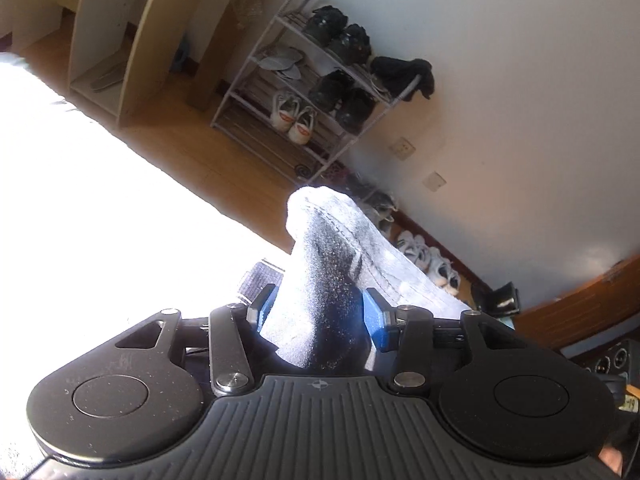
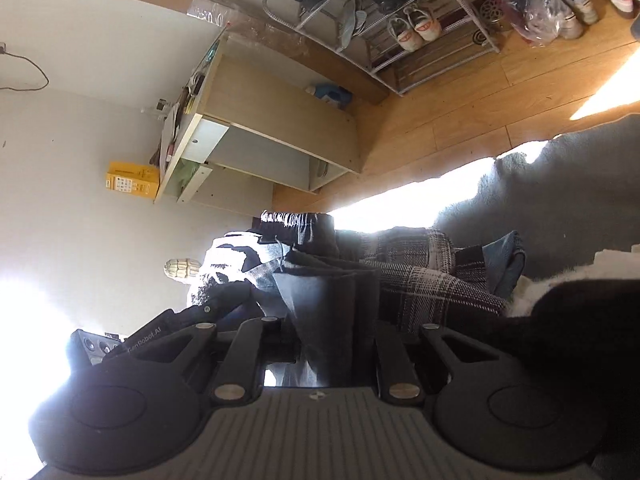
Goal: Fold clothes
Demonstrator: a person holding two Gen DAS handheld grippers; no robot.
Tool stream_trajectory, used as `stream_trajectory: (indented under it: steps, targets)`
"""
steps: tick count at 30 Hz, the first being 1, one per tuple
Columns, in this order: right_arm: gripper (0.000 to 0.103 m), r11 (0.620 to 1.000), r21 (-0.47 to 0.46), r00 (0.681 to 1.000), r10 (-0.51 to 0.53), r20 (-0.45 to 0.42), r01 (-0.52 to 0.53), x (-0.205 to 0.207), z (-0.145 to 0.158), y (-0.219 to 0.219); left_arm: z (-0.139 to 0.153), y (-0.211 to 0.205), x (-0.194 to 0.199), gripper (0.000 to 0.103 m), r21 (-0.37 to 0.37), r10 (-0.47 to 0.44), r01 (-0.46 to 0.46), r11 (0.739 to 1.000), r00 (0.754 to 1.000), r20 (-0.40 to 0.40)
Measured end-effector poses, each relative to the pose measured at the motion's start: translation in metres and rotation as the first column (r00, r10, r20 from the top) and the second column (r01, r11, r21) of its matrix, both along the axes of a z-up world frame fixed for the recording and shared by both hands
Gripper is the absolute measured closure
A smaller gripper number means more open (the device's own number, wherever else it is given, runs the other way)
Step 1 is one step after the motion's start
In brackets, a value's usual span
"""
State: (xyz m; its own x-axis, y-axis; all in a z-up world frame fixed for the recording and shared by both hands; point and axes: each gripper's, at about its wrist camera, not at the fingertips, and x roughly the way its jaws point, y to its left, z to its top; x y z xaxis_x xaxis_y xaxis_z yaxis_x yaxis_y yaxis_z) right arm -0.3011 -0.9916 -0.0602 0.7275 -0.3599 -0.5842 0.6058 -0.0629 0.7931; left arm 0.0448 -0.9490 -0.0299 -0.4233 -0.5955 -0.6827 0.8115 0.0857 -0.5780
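Garment [image 1: 320, 280] — grey cloth with a stitched hem — is pinched in the left gripper [image 1: 320, 312], bunched between the blue pads [image 1: 374, 320] and lifted off the bed [image 1: 80, 200]. The right gripper [image 2: 332, 320] clamps dark fabric [image 2: 328, 300] too, probably to hold an edge taut for folding. Past it lie plaid clothes [image 2: 420, 280] — then the shoe rack [image 1: 312, 92] by the wall.

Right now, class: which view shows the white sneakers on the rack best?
The left wrist view: the white sneakers sit unobstructed on the rack. The right wrist view shows them smaller, near the top edge.
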Motion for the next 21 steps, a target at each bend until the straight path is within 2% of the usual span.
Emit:
stream_trajectory:
  steps: [6,9,13,16,19,21]
  targets:
    - [0.088,1.000,0.006,0.999,0.017,-0.028,-0.017,0.000,0.001,-0.006,0.022,0.036,0.059,0.049,-0.059,0.155,-0.160,0.985,0.984,-0.084]
    - [0.088,1.000,0.018,1.000,0.014,-0.024,-0.014,-0.001,0.001,-0.006,0.031,0.073,0.091,0.045,-0.092,0.202,-0.216,0.972,0.969,-0.141]
    - [0.085,0.998,0.058,1.000,0.009,0.002,-0.009,-0.003,-0.001,-0.010,0.018,0.142,0.121,0.040,-0.083,0.274,-0.306,0.948,0.922,-0.273]
    - [0.079,0.994,0.107,0.999,-0.010,0.039,0.005,-0.008,-0.003,-0.013,-0.001,0.179,0.132,0.038,-0.045,0.317,-0.354,0.934,0.881,-0.353]
    - [0.064,0.992,0.126,1.000,-0.029,0.011,0.028,-0.014,0.004,-0.015,-0.014,0.189,0.130,0.038,-0.015,0.326,-0.357,0.934,0.869,-0.373]
    - [0.056,0.994,0.094,0.998,-0.057,-0.022,0.059,-0.022,0.017,-0.010,-0.019,0.188,0.128,0.038,0.001,0.323,-0.349,0.937,0.865,-0.385]
